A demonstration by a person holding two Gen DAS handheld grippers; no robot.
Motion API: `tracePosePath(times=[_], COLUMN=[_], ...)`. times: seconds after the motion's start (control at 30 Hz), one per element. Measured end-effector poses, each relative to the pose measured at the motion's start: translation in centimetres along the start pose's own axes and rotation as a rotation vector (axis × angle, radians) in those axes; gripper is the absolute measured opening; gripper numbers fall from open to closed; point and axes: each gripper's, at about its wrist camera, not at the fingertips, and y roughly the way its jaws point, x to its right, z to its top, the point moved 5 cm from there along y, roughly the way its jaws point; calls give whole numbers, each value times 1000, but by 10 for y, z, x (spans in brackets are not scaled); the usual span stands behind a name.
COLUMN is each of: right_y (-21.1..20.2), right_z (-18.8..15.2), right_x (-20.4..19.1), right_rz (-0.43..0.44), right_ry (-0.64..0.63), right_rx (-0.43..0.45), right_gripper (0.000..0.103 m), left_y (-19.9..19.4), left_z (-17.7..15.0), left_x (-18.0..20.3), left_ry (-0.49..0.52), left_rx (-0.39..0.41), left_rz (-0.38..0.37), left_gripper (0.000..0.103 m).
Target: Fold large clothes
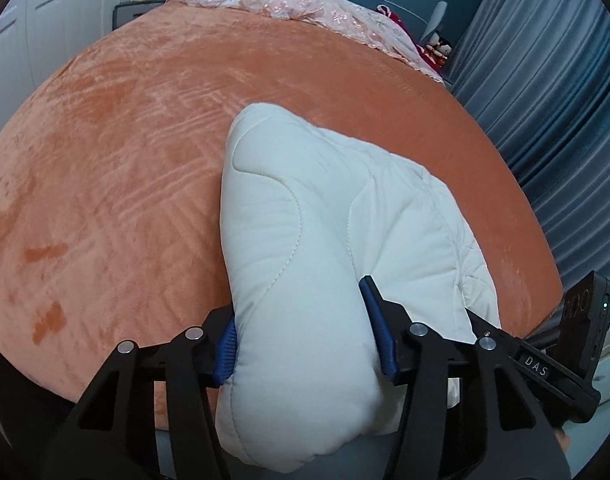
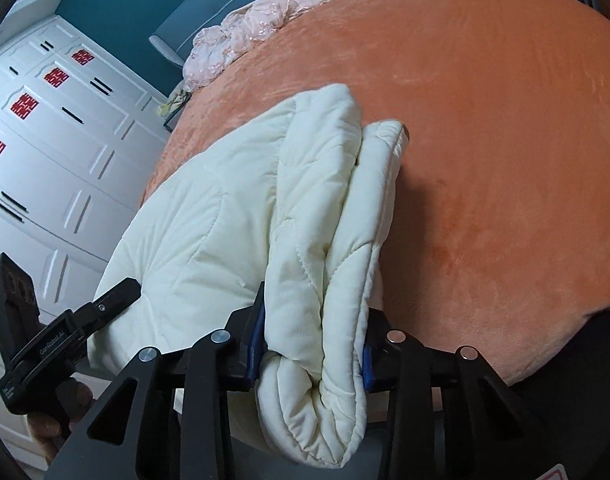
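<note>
A thick cream quilted garment (image 1: 305,216) lies bunched near the front edge of an orange plush bed (image 1: 117,152). My left gripper (image 1: 305,336) is shut on one padded end of it, with the blue pads pressing into both sides of the fold. In the right wrist view the same cream garment (image 2: 233,208) shows stacked folded layers, and my right gripper (image 2: 311,344) is shut on that layered end. The left gripper's body (image 2: 57,332) shows at the lower left of the right wrist view, with a hand under it. The garment's underside is hidden.
A pink embroidered bedspread (image 1: 289,0) is heaped at the bed's far end by a teal headboard (image 2: 153,4). Blue-grey curtains (image 1: 545,92) hang on one side of the bed. White wardrobe doors (image 2: 53,132) with red stickers stand on the other.
</note>
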Motion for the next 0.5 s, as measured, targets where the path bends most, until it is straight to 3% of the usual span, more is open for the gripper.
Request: tracePosePath(times=[0.27, 0.5], right_y=[-42, -88], right_z=[16, 46], right_x=[-14, -46], right_rz=[-28, 10], right_ry=[-92, -141], right_rx=[101, 240], right_gripper=[33, 33], left_y=[-38, -84], left_z=[20, 50], left_x=[27, 44], left_ry=[50, 85], left_rx=[81, 204], left_rz=[-63, -125], left_gripper=[48, 48])
